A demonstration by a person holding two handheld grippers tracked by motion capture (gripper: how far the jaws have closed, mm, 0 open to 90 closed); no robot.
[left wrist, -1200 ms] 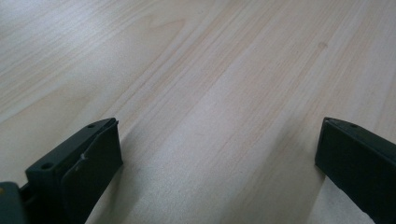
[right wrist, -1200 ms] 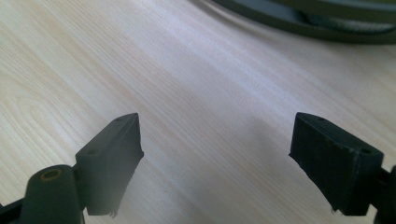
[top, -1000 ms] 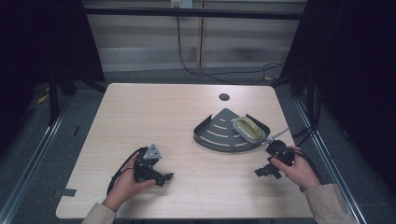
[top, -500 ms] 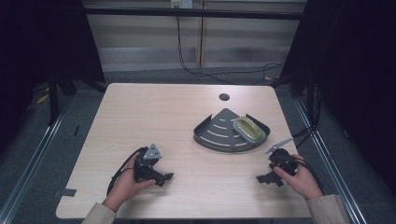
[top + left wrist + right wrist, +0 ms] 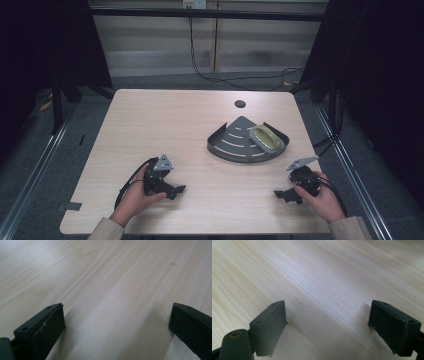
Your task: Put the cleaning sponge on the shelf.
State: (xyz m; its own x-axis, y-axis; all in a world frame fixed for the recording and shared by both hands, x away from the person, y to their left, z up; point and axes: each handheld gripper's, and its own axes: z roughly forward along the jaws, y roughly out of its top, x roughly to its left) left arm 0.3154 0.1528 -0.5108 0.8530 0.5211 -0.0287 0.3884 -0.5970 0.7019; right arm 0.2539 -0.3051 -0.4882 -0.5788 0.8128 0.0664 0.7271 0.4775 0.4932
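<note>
**Light wood table, both grippers idle at near edge**

Pale wood-grain table [image 5: 170, 125] in dim room, dark curtains either side, grey floor, cables trailing behind. Small round hole [image 5: 240, 104] near far edge.

Left gripper [image 5: 176, 189] rested low on table, near-left, held in left hand [image 5: 135, 197]; jaws spread wide over bare wood, nothing between. Left gripper [image 5: 116, 322] view: grain only, jaws apart.

Centre-right: dark grey fan-shaped rack [image 5: 235, 145] with slots, flat on table. Yellowish oval dish [image 5: 267, 138] sat on rack's right side, tilted against the rim.

Right gripper [image 5: 284, 195] near-right, in right hand [image 5: 325, 200], pointed left, well apart from rack; jaws spread, empty. Right gripper [image 5: 327, 322] view: bare wood between jaws.

Likely risk: dish perched on rim, so off-centre pinch from right could tip it or slide it off rack. Rack light-looking, might skid if pushed unbraced. Cables near hands could snag on reach.
</note>
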